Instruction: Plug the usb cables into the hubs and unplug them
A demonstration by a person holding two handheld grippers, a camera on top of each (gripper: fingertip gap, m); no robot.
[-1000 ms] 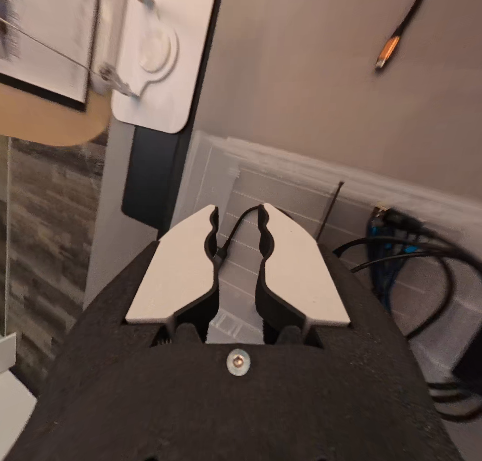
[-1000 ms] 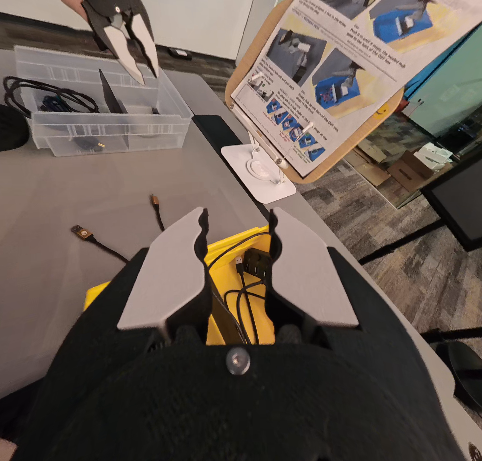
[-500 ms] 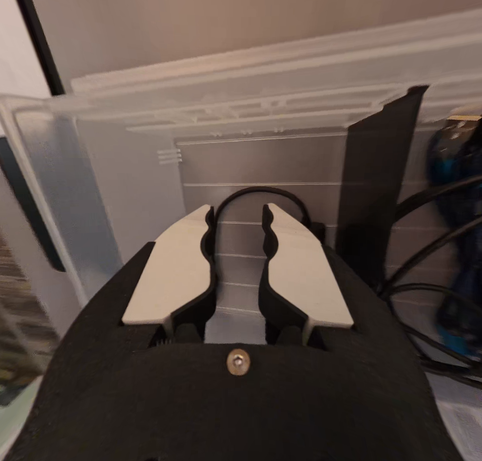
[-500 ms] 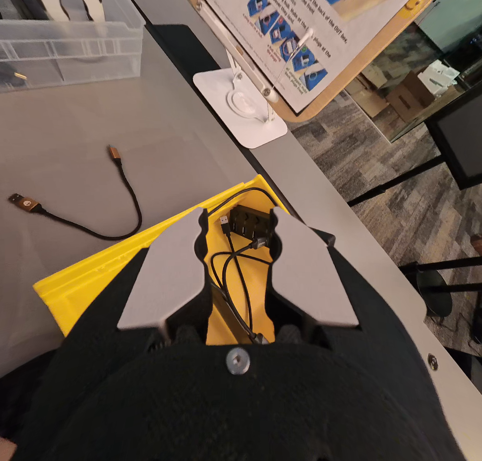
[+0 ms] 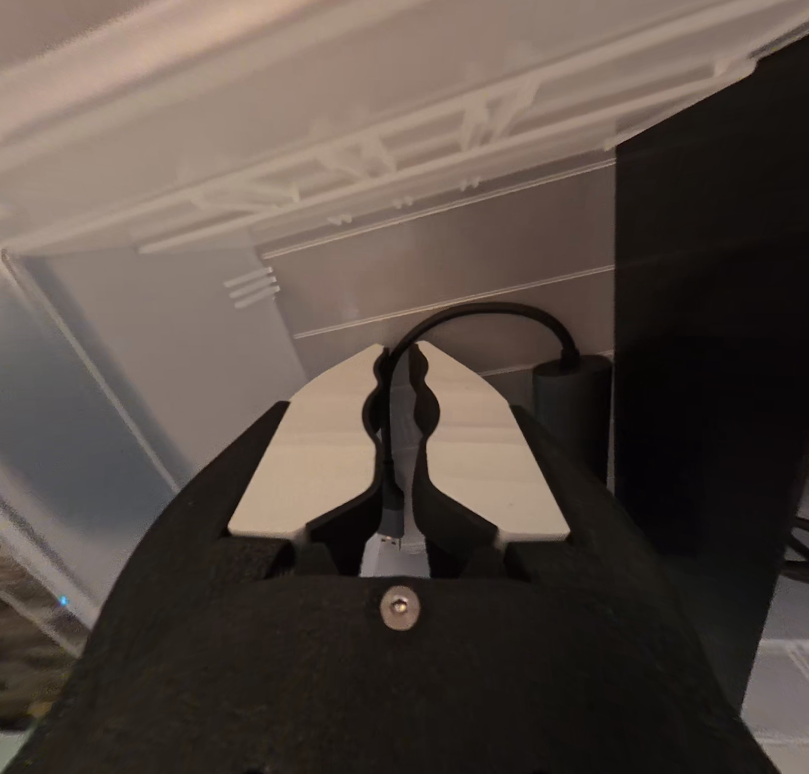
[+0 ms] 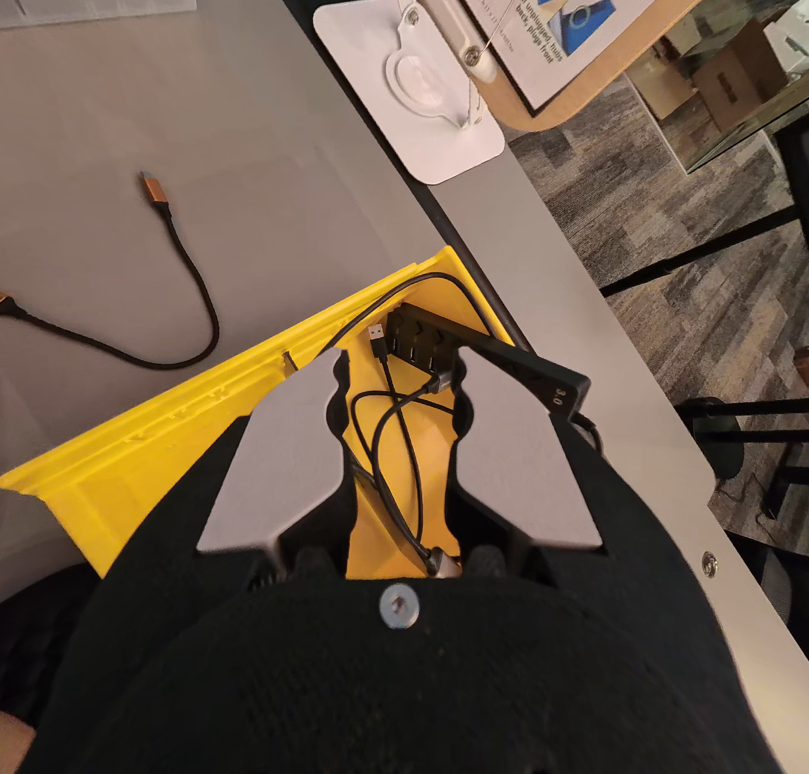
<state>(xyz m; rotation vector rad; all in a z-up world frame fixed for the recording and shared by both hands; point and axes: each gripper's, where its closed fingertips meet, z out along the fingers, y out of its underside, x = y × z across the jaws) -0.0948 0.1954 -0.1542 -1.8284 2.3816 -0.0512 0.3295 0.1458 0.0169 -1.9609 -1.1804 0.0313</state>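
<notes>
Left gripper state: the left gripper (image 5: 399,350) is nearly closed around a thin black cable (image 5: 481,311), its fingers almost touching at the tips; whether the pads actually pinch the cord I cannot tell, as a sliver of gap shows beside it.

Cable axis: the cord runs along the slot between the fingers, near to far, with its grey USB plug (image 5: 391,530) at the near end by the finger roots (metal tip pointing back toward the camera).

Cable's far end: it arcs up and right into a dark cylindrical piece (image 5: 569,390) just beside the right finger.

Container: all this sits inside a clear plastic bin (image 5: 131,315).

Edges on the left side: a black divider (image 5: 700,359) stands close on the right; the bin wall rises on the far side and left, so open room lies upward and toward the near side.

Right gripper state: the right gripper (image 6: 400,352) is open and empty, hovering over a yellow bin (image 6: 131,442).

Hub position: a black hub (image 6: 437,337) lies in the bin's far right corner, just beyond the right fingertip, its long axis slanting from far left to near right.

Loose plug: a free black USB plug (image 6: 377,337) lies just left of the hub, cords looped nearer.

Nearer arm: the right one, judging by reach.

Table: a braided cable (image 6: 192,271) lies well apart on the left.
</notes>
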